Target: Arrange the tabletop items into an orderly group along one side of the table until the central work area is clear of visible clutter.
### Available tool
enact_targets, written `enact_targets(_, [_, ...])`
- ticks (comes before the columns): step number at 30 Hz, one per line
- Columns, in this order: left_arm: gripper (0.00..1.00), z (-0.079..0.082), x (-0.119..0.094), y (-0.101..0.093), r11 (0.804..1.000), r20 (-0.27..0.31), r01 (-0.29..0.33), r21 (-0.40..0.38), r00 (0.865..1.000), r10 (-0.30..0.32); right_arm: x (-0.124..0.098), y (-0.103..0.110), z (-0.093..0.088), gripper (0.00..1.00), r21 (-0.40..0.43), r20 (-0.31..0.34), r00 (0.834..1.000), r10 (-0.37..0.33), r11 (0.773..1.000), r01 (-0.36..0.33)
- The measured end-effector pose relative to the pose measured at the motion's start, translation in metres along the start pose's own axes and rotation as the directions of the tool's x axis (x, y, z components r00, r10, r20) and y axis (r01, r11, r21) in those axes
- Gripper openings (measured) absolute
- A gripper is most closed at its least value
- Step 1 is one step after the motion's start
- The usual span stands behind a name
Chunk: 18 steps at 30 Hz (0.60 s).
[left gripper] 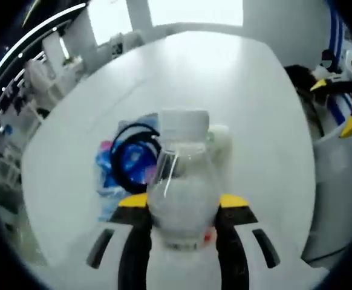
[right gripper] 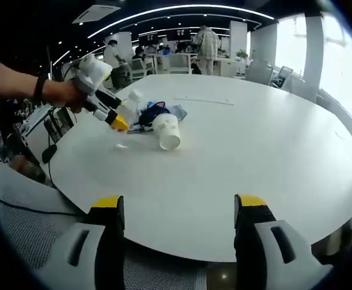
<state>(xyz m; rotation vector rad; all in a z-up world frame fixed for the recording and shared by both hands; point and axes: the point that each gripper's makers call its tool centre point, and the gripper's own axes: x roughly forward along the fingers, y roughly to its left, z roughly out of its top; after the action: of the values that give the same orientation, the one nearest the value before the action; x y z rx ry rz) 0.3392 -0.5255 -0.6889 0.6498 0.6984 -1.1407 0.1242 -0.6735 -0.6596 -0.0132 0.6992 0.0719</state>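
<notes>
The left tool [left gripper: 182,211] clamps a clear bottle [left gripper: 181,181] above the counter [left gripper: 254,90], mid-carry toward the cup [right gripper: 167,131] and blue clutter [left gripper: 124,160] just ahead. The right tool [right gripper: 179,211] waits with jaws apart; setting the bottle beside them looks next.

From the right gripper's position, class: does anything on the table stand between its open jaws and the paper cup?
Nothing visible does. The right gripper hangs open off the table's near edge, and only bare tabletop lies between it and the paper cup. The left gripper, holding the bottle, sits beside the cup.

It is a big open office: long light strips [right gripper: 182,9] on a dark ceiling, rows of desks and chairs [right gripper: 164,60], people standing behind the large round white table [right gripper: 273,145], and bright windows [right gripper: 339,54]
</notes>
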Motion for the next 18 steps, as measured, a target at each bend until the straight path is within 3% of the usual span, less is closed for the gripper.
enact_targets(7, [0.37,-0.004,-0.012,0.006,0.996,0.051,-0.035,-0.080,0.998,0.039,-0.001,-0.001,0.001,0.74,0.005,0.005,1.000,-0.006,1.000,0.006])
enact_targets(18, [0.36,-0.002,-0.026,0.016,0.987,0.094,-0.075,-0.139,0.992,0.088,0.000,0.002,0.002,0.74,-0.004,0.005,1.000,0.002,1.000,-0.002])
